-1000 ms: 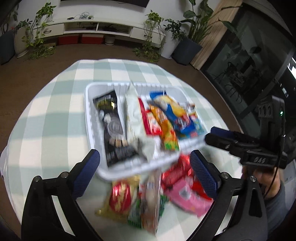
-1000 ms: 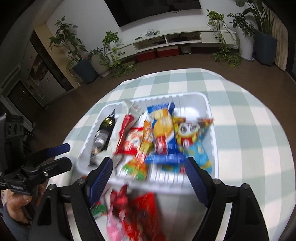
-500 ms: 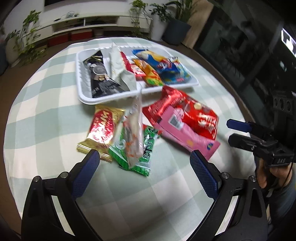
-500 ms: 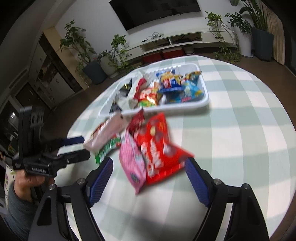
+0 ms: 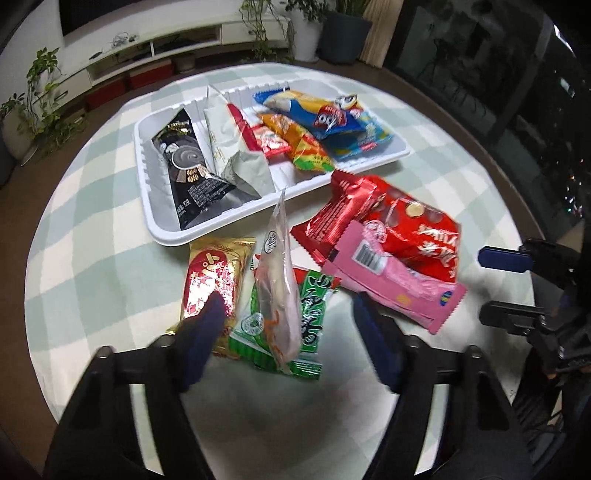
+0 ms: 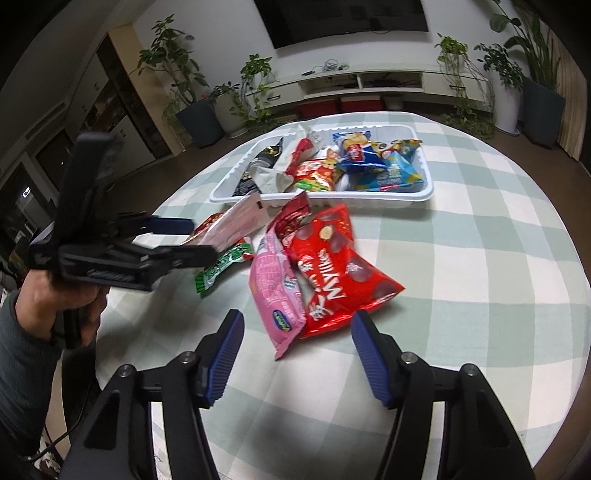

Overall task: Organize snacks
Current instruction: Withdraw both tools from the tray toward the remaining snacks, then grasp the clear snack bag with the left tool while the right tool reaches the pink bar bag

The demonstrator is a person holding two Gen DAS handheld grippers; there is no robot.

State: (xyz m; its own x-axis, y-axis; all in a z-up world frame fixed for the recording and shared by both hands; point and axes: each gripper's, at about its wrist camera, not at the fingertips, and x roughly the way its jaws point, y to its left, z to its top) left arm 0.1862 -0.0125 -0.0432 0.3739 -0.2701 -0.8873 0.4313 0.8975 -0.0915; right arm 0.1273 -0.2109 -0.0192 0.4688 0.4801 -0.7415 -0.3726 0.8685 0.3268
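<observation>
Snack packets piled beside white tray [image 5: 159, 229] on checked surface [image 6: 480, 258].
L tool [image 5: 288, 325] & R tool [image 6: 297, 354] both spread, empty, near pink packet [image 6: 275, 291].

A brown floor [image 6: 461, 92] runs to a white wall with a dark TV [image 6: 343, 18], a low white shelf [image 6: 369, 79] and potted plants [image 6: 192, 99].

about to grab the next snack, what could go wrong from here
The pale packet lies on top of the green packet, so the left hand-held gripper may pinch both. The pink packet overlaps the red bag; lifting one could drag the other. The white tray looks crowded.
</observation>
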